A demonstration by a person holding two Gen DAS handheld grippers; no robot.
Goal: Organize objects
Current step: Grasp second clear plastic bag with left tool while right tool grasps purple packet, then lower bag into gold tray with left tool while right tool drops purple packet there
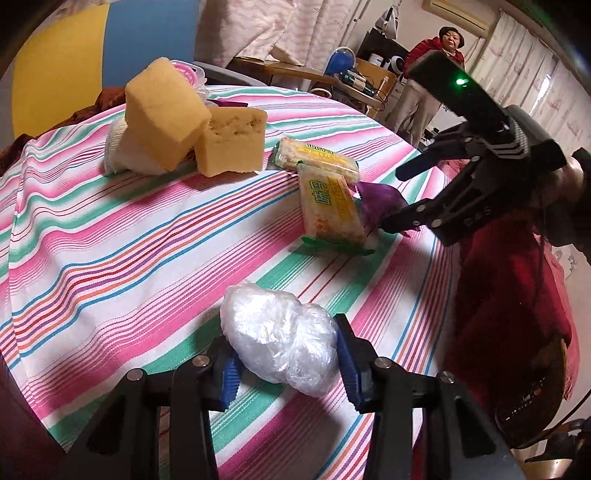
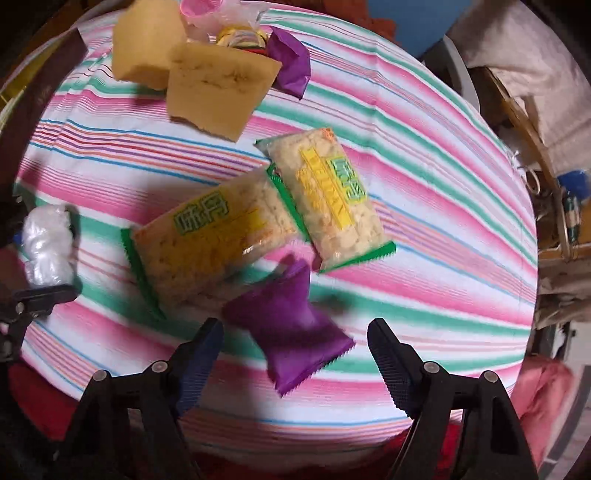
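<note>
We see a table under a striped cloth (image 1: 110, 236) of pink, green, white and blue, with the task's things scattered over it. Our left gripper (image 1: 286, 360) has its blue-padded fingers (image 1: 231, 376) set on either side of a crumpled ball of clear plastic wrap (image 1: 280, 343), which lies on the cloth near the table's front edge; the pads appear to touch it on both sides, but we cannot tell whether they are truly clenched on it. Our right gripper (image 2: 295, 350) is spread wide, grasping nothing, and a purple sachet (image 2: 291, 332) lies on the cloth between its fingers (image 2: 391, 365), apart from both. Just beyond the sachet lie two clear snack packs with green crimped ends and yellow panels: the nearer snack pack (image 2: 210, 251) and the farther snack pack (image 2: 325, 199), overlapping at one corner. Each bears large green Chinese characters that we read as 味月, though blur leaves this uncertain; the yellow Latin lettering along the farther pack is too smeared to make out. At the far side stand two yellow sponge blocks (image 1: 166, 110), one leaning on the other, with a second purple wrapper (image 2: 291, 66) beside them and a pink plastic item (image 2: 199, 7) behind.
</note>
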